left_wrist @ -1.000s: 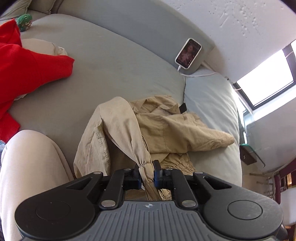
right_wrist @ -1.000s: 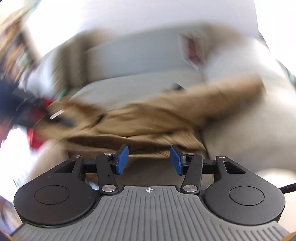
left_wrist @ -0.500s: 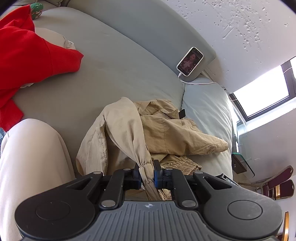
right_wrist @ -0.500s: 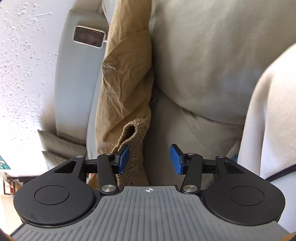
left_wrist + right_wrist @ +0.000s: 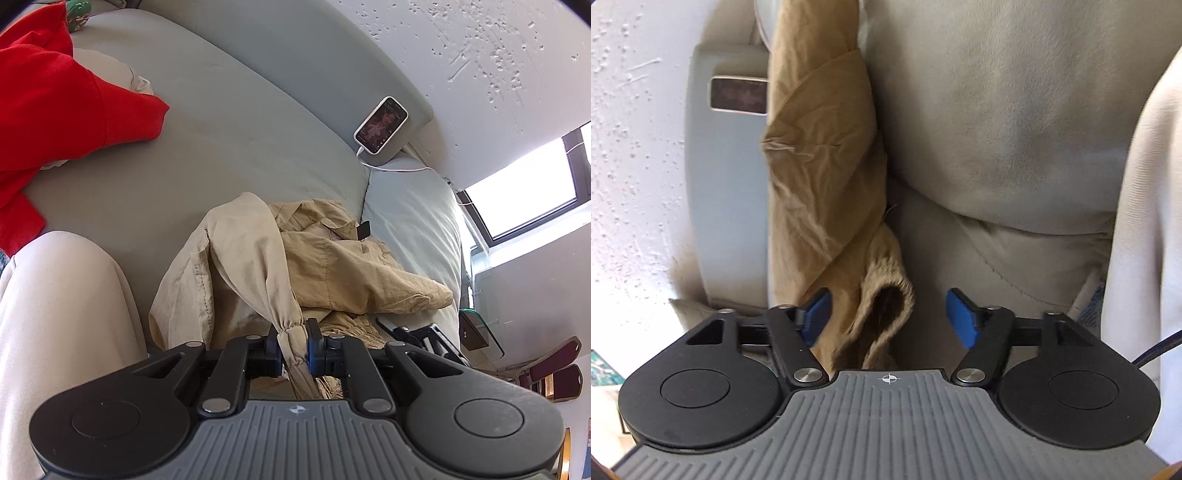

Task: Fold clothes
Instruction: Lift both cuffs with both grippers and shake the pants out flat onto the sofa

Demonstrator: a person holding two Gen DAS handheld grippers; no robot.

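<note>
A tan jacket (image 5: 317, 258) lies crumpled on the grey sofa seat (image 5: 221, 155). My left gripper (image 5: 293, 349) is shut on the gathered cuff of one sleeve (image 5: 258, 251), which rises from the heap to the pads. In the right wrist view the jacket's other sleeve (image 5: 820, 162) runs down to its open elastic cuff (image 5: 886, 306). My right gripper (image 5: 892, 317) is open, with that cuff lying between its blue pads (image 5: 962, 323), nearer the left one. A black part of the right gripper (image 5: 421, 334) shows beside the jacket in the left wrist view.
A red garment (image 5: 55, 99) lies on the sofa at the far left. A phone (image 5: 381, 124) with a white cable leans on the backrest. My pale trouser leg (image 5: 55, 325) fills the lower left. A window (image 5: 524, 192) and dark red chairs (image 5: 550, 376) are at right.
The right gripper swung round from a blurred view of the whole jacket and closed in on the second sleeve's cuff, which now sits between its open pads. The left gripper keeps its hold.
</note>
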